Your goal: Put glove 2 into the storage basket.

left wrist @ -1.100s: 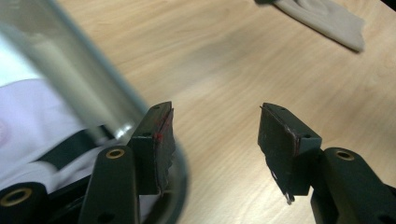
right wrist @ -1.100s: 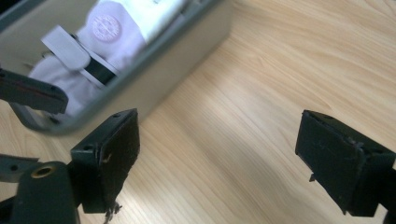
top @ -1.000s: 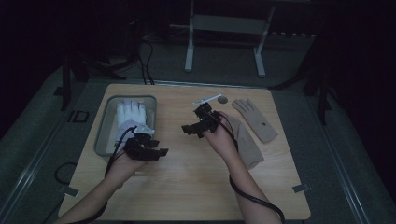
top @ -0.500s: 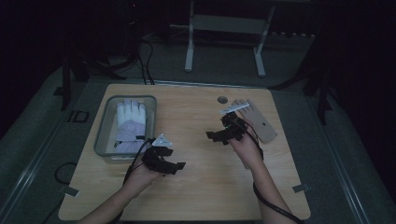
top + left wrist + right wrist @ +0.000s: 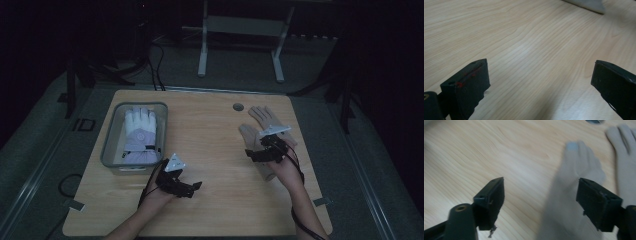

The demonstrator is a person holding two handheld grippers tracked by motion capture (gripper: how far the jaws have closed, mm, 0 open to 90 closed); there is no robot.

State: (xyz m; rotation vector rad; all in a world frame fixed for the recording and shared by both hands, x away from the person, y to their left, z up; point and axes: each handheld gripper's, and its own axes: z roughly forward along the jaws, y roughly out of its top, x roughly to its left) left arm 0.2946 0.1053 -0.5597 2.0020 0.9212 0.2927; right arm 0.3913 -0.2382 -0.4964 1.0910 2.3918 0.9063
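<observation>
Right tool [image 5: 256, 154] open over a beige glove [image 5: 571, 195] near the tabletop's [image 5: 215, 135] right edge, left tool [image 5: 192, 187] open above bare wood near its front edge

A grey metal tray [image 5: 111, 145] sits at about 9 o'clock on the wooden table [image 5: 210, 130], with a white and lilac winter glove [image 5: 140, 134] lying inside. Small round grommet [image 5: 238, 107] at 12.

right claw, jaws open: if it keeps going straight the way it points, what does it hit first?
Most likely the nearer beige glove: in the right gripper view it lies just ahead between the open jaws of the right claw. The second beige glove lies farther off to one side. Depth is blurred, so contact height is uncertain.
</observation>
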